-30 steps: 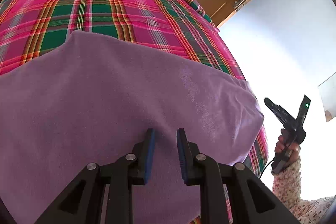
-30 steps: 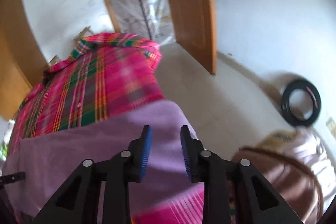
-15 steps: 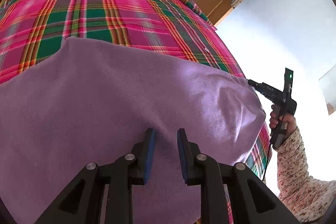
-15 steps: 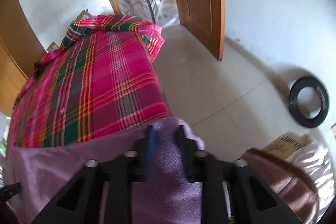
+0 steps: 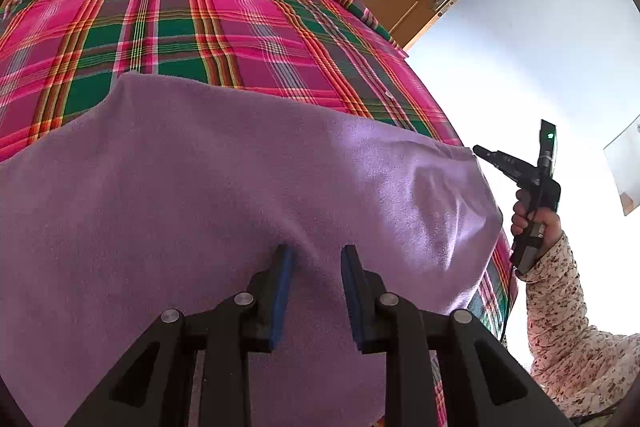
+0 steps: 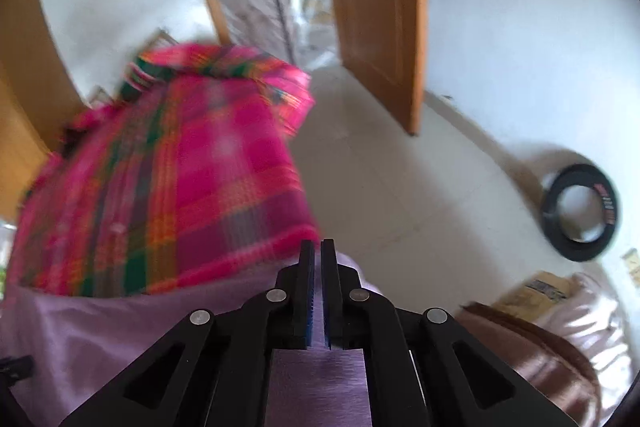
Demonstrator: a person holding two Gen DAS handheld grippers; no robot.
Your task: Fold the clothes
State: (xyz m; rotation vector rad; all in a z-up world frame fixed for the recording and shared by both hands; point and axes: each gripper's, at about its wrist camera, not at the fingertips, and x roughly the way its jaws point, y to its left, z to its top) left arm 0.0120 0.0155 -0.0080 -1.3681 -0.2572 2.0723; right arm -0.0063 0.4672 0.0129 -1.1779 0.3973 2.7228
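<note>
A: We see our lilac garment (image 5: 248, 187) spread flat over the plaid-covered bed (image 5: 224, 19), its far edge lying across the checks, its right corner rumpled near the bed's side.

B: And the fold? We judge it barely begun. No doubled layer shows in either view; the cloth reads as a single sheet, so nearly every fold is left to make.

A: Our left gripper (image 5: 316, 259) hovers low at the near edge, jaws apart with purple cloth showing between the blue pads (image 5: 282, 291). Whether the pads touch the fabric we cannot tell.

B: Our right gripper (image 6: 318, 259) is another matter: jaws drawn almost together, a thin slit between them. Lilac cloth (image 6: 120, 331) lies right under and around the fingers, but whether any is pinched in that slit we cannot say.

A: The left view gives what the right cannot: the right gripper (image 5: 520, 167) from outside, held in a hand (image 5: 536, 223) with a floral sleeve (image 5: 568, 307), at the garment's right corner.

B: The right view, smeared by blur, gives the room beyond instead: pale tiled floor (image 6: 400, 195), an open wooden door (image 6: 380, 7), a black tyre (image 6: 580, 211) and a brown heap (image 6: 540, 359) by the wall.
</note>
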